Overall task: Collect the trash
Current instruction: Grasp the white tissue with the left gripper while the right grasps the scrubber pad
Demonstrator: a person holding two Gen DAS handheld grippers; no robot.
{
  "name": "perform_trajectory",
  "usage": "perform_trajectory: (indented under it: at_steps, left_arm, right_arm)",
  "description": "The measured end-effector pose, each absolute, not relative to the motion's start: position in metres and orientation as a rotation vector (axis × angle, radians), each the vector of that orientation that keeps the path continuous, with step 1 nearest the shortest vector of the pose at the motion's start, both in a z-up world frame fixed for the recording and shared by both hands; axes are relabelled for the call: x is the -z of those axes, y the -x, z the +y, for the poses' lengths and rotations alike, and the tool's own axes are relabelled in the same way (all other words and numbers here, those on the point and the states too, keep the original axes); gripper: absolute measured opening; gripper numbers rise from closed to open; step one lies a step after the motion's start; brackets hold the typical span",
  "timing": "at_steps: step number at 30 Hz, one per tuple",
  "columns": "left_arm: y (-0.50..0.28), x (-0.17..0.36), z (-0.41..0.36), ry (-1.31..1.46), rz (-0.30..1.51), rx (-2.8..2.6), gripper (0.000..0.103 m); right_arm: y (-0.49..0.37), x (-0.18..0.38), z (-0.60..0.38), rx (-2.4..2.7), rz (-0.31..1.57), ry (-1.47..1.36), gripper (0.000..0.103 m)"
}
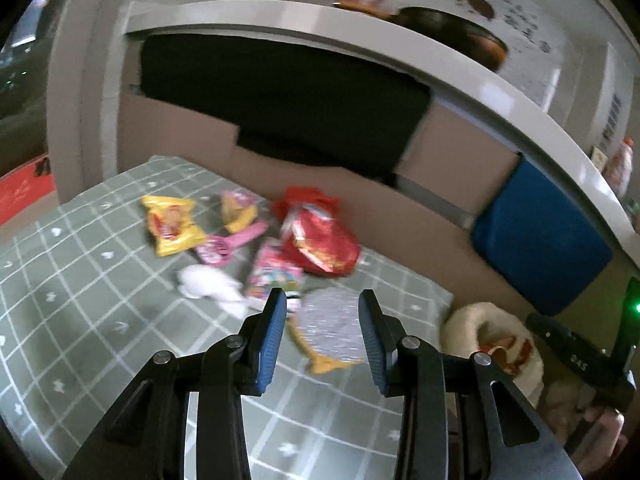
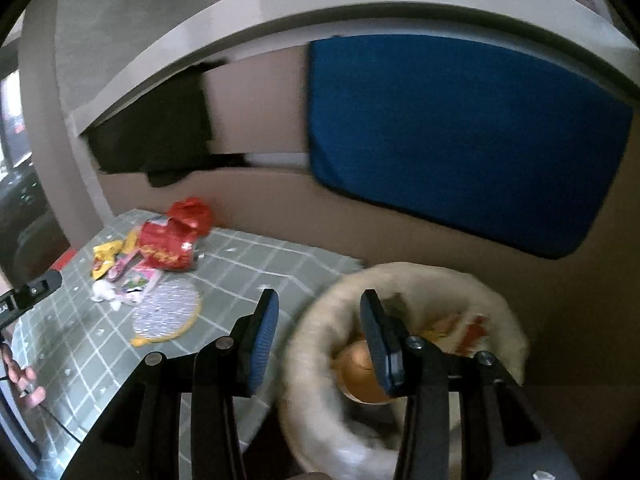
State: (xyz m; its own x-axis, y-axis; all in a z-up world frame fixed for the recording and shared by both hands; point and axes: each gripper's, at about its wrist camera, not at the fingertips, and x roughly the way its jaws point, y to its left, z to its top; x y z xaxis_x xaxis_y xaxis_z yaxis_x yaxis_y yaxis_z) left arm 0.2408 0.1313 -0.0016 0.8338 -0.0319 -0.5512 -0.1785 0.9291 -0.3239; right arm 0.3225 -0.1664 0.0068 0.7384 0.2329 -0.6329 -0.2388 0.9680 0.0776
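Observation:
Trash lies on a green checked tablecloth (image 1: 100, 300): a red snack bag (image 1: 320, 240), a yellow wrapper (image 1: 172, 224), pink wrappers (image 1: 272, 272), a white crumpled tissue (image 1: 208, 286) and a silver foil wrapper with a yellow edge (image 1: 332, 328). My left gripper (image 1: 323, 312) is open, its fingers either side of the foil wrapper, above it. My right gripper (image 2: 318, 312) is open and empty over the rim of a white-lined trash bin (image 2: 316, 360) that holds wrappers and a brown round thing (image 2: 360, 376). The foil wrapper (image 2: 166, 314) and the red bag (image 2: 172, 248) also show in the right wrist view.
The bin (image 1: 496, 340) stands off the table's right edge. Behind the table are a cardboard wall (image 1: 360, 200), a blue panel (image 1: 540, 236) and a white shelf edge (image 1: 360, 24) above. The left gripper's body (image 2: 28, 292) shows at the right view's left edge.

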Motion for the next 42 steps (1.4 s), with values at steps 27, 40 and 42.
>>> perform_trajectory:
  at_steps: [27, 40, 42]
  left_arm:
    - [-0.279, 0.079, 0.218, 0.502, 0.742, -0.055, 0.039]
    - [-0.34, 0.102, 0.227, 0.524, 0.814, -0.205, 0.038]
    - [-0.341, 0.103, 0.226, 0.513, 0.821, -0.214, 0.038]
  right_arm:
    - [-0.384, 0.074, -0.052, -0.401, 0.866, 0.062, 0.041]
    - [-0.392, 0.085, -0.061, -0.468, 0.865, 0.02, 0.041]
    - [-0.393, 0.086, -0.058, -0.506, 0.876, 0.013, 0.041]
